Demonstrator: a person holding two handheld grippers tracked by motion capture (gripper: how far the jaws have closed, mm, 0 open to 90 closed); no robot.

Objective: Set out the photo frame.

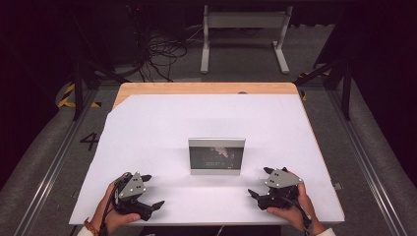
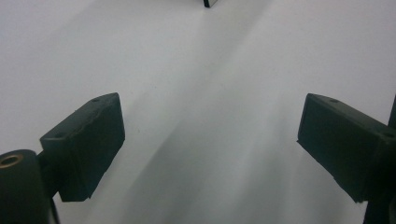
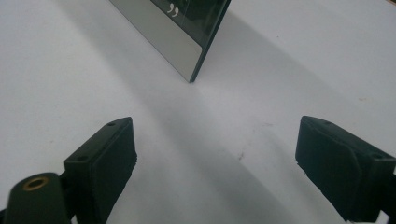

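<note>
A: Where is the silver-framed panel point(image 1: 216, 156)?

B: Mid-tabletop point(image 1: 162, 118), standing near upright, at about one o'clock from the left gripper point(image 1: 149, 192) and eleven from the right gripper point(image 1: 259, 183). Its dark face is too murky to read.

A: And the jaws?

B: Both pairs stand wide apart, holding nothing. In the left gripper view the top edge cuts the panel to one corner point(image 2: 207, 3).

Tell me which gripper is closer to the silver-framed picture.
The right gripper: the silver-framed picture looms close beyond its open jaws, while in the left gripper view only a far corner shows.
</note>
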